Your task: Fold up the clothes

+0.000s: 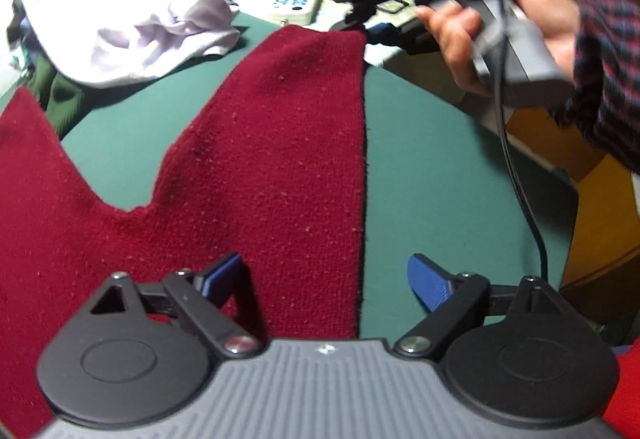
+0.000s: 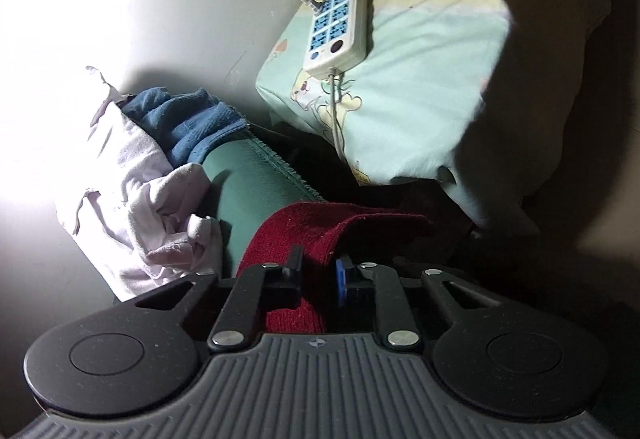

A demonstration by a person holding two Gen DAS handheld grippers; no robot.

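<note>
The right gripper, tilted down, is clamped on the far end of the red sweater spread on the green table. The left gripper hovers spread apart over the sweater's near edge. A pale crumpled garment lies beside it.

A dark red knitted garment lies on a plain green cloth, and the left gripper has black arms, blue ribbed pads and a grey ridged body. To the far left sits a pale lilac-white crumpled garment, with a blue towelling piece beside it. The power strip is cream with blue sockets, resting on pale green and yellow cartoon-printed bedding; the sleeve is dark with red stripes.
</note>
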